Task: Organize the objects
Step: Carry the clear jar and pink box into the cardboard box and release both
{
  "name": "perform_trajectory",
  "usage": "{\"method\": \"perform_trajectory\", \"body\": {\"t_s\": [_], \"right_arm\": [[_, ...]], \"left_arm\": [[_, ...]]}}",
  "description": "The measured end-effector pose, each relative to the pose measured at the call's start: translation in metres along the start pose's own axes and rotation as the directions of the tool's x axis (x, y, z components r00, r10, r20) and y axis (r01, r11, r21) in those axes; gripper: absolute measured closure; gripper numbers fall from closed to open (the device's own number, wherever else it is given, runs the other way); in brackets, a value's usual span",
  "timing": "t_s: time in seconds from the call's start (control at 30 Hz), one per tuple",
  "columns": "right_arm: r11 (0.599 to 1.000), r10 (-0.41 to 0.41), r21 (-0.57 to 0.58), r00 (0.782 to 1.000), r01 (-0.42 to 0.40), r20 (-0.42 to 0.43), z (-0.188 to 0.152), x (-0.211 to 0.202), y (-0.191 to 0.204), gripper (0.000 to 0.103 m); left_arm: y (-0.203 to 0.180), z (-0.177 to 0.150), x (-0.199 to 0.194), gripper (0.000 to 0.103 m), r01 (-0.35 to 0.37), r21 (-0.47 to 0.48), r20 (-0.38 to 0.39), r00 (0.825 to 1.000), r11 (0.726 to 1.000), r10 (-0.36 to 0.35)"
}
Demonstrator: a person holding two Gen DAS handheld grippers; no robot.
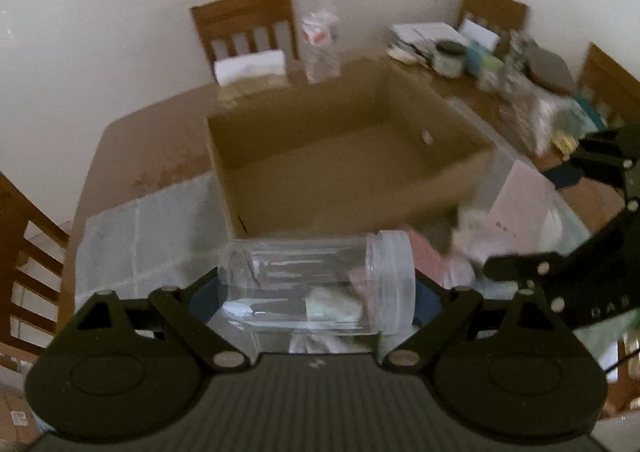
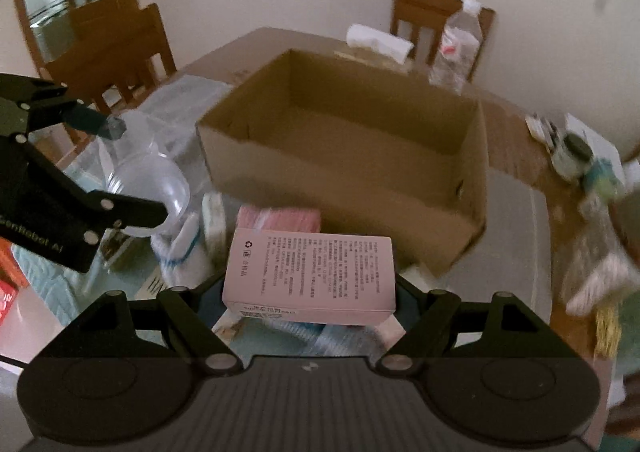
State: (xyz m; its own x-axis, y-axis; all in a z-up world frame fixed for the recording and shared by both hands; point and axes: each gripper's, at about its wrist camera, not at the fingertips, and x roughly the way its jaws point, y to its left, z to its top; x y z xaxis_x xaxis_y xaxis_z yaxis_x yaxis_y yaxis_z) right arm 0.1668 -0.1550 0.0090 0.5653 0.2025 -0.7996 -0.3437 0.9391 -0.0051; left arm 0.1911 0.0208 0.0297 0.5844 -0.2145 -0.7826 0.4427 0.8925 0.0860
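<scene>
While both hands hold cargo above the bench [image 2: 516,220], the open cardboard box [image 2: 360,148] lies straight ahead, far of each tool. Left tool [image 1: 316,288] pinches a clear lidded jar [image 1: 320,284] end to end, long axis crosswise, lid to the right. Right tool [image 2: 310,284] pinches a pink carton [image 2: 310,276] by its short ends, long axis also crosswise. Neither hand is clearly nearer; judged next: forward, over the near wall, release.

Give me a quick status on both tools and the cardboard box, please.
Left tool shut on clear jar, held sideways. Right tool shut on pink box. Cardboard box open, nothing seen inside. Nothing in the way.
</scene>
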Motion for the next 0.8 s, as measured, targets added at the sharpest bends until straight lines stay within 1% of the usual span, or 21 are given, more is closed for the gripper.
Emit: {"method": "perform_trajectory", "body": {"t_s": [0.2, 0.27, 0.43, 0.57, 0.63, 0.7, 0.8], "right_arm": [[0.998, 0.044, -0.051, 0.998, -0.042, 0.040, 0.037, 0.004, -0.026, 0.018], [0.997, 0.051, -0.056, 0.997, -0.049, 0.049, 0.047, 0.006, -0.034, 0.018], [0.996, 0.059, -0.069, 0.996, -0.055, 0.061, 0.073, 0.021, -0.050, 0.018], [0.997, 0.056, -0.063, 0.997, -0.052, 0.061, 0.087, 0.037, -0.061, 0.018], [0.997, 0.046, -0.067, 0.998, -0.042, 0.053, 0.091, 0.043, -0.063, 0.013], [0.997, 0.034, -0.064, 0.998, -0.031, 0.050, 0.094, 0.048, -0.068, 0.000], [0.996, 0.056, -0.067, 0.997, -0.053, 0.049, 0.089, 0.047, -0.072, 0.000]], "left_arm": [[0.003, 0.038, 0.018, 0.010, -0.049, -0.066, 0.024, 0.998, 0.997, 0.051], [0.005, 0.049, 0.027, 0.010, -0.054, -0.082, 0.028, 0.998, 0.995, 0.057], [0.010, 0.071, 0.050, 0.010, -0.103, -0.120, 0.011, 0.994, 0.987, 0.105], [0.011, 0.081, 0.065, 0.010, -0.123, -0.120, -0.006, 0.992, 0.985, 0.123], [0.009, 0.084, 0.071, 0.010, -0.133, -0.118, -0.013, 0.991, 0.984, 0.133], [0.007, 0.086, 0.077, 0.010, -0.136, -0.115, -0.018, 0.991, 0.984, 0.135], [0.006, 0.089, 0.087, 0.010, -0.136, -0.122, -0.027, 0.991, 0.983, 0.134]]}}
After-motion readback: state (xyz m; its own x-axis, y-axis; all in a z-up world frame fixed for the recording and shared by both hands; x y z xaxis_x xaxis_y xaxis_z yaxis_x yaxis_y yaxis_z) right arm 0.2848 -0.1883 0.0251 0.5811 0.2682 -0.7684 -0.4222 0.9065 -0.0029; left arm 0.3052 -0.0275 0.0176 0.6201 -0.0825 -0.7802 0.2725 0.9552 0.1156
